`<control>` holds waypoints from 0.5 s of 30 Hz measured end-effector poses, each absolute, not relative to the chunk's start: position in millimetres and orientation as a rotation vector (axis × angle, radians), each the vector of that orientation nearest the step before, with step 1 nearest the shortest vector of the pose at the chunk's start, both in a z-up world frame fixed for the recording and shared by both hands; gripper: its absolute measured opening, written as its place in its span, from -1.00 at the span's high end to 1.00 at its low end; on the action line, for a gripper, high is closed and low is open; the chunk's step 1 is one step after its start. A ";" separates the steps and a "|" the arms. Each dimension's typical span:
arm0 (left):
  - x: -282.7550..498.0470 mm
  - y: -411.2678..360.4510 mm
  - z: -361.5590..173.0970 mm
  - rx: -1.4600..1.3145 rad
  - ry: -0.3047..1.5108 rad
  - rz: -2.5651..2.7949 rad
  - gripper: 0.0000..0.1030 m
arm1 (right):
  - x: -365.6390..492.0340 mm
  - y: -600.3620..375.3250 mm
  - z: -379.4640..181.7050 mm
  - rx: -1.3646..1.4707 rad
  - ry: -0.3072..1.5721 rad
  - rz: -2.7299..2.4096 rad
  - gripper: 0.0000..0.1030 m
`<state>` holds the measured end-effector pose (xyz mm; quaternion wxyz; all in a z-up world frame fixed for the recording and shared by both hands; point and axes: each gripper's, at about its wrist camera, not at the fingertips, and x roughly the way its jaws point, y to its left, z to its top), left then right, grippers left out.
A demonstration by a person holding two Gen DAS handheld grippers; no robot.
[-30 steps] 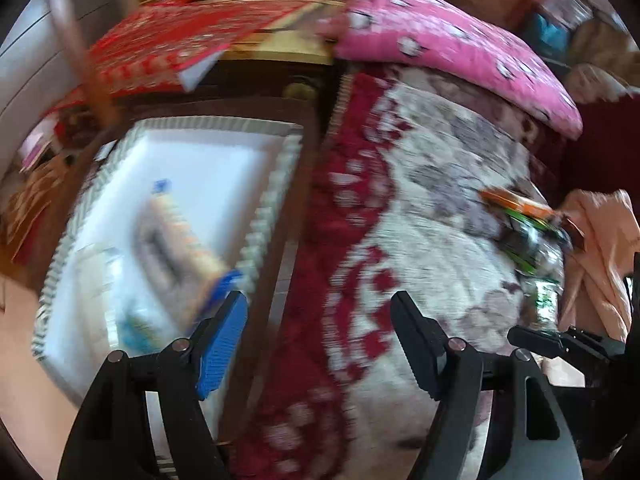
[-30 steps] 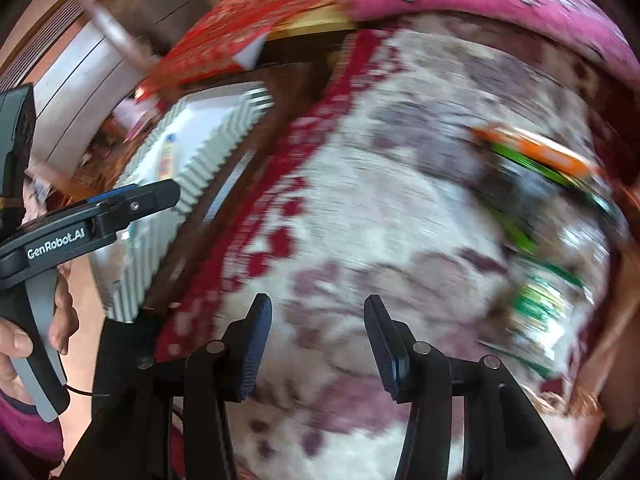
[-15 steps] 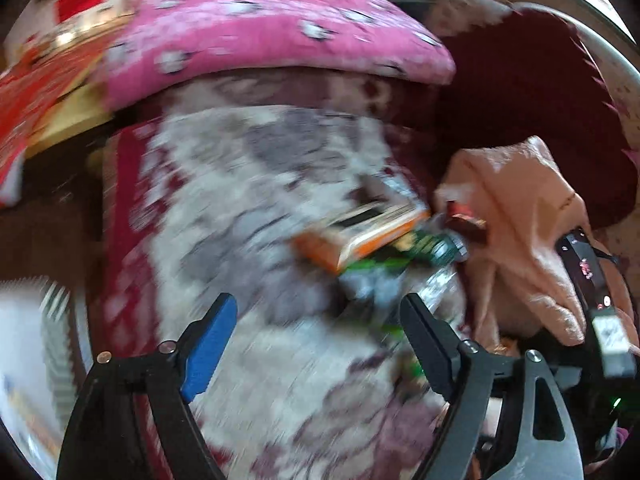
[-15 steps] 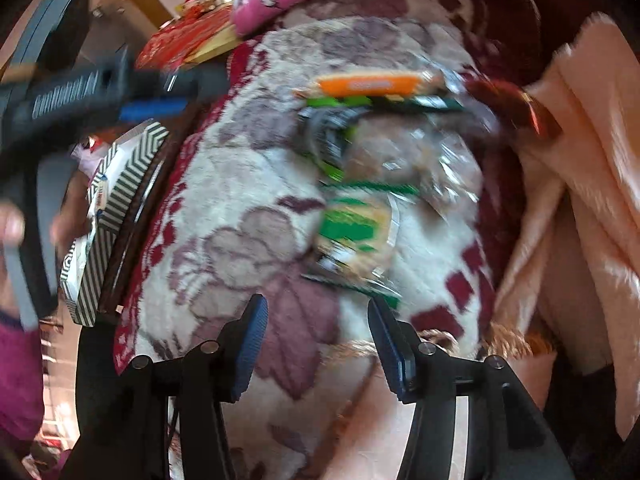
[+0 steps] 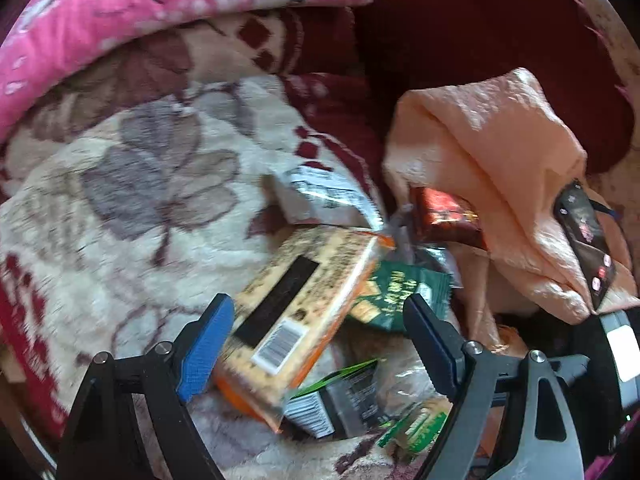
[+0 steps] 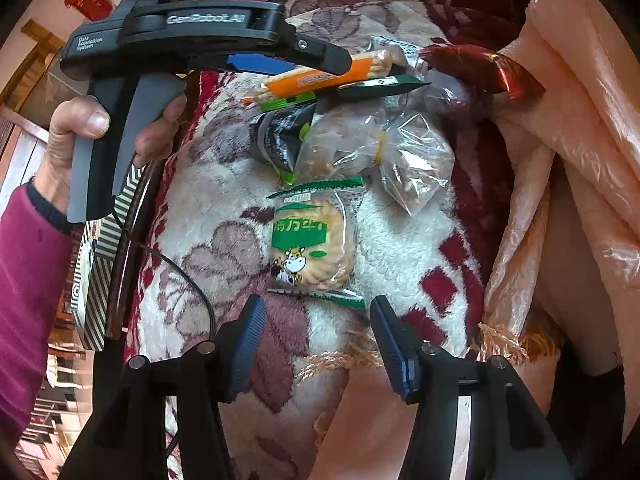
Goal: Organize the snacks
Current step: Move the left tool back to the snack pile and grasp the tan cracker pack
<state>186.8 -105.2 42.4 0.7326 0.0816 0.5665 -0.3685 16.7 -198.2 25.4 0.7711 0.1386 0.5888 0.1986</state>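
- Your left gripper [image 5: 316,336] has swung from the striped box to the snack pile, jaws just widened, straddling the orange biscuit pack [image 5: 296,320] without gripping.
- Your right gripper [image 6: 316,344], jaws just opening and empty, hovers near the green-and-clear biscuit packet [image 6: 312,240] on the floral blanket [image 6: 224,256].

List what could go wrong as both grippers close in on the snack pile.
1. The orange biscuit pack overlaps the dark green packet; the open left gripper may drag both.
2. The clear bags look slippery and could slide away.
3. The right gripper, open near the cow-print cookie pack, might snag the blanket fringe.
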 end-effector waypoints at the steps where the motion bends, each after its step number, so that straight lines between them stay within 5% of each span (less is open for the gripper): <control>1: 189.1 -106.8 40.6 0.179 1.247 -0.817 -0.70 | 17.3 -198.5 24.9 0.307 1.279 0.431 -0.14; 13: 211.7 -116.2 8.2 0.134 1.315 -0.782 -0.83 | 18.9 -202.8 25.9 0.336 1.270 0.419 -0.14; 14: 209.7 -115.9 9.1 0.142 1.306 -0.778 -0.73 | 19.0 -202.5 27.0 0.336 1.267 0.419 -0.14; 15: 204.4 -111.7 13.5 0.151 1.294 -0.778 -0.39 | 18.8 -202.5 27.5 0.336 1.266 0.419 -0.14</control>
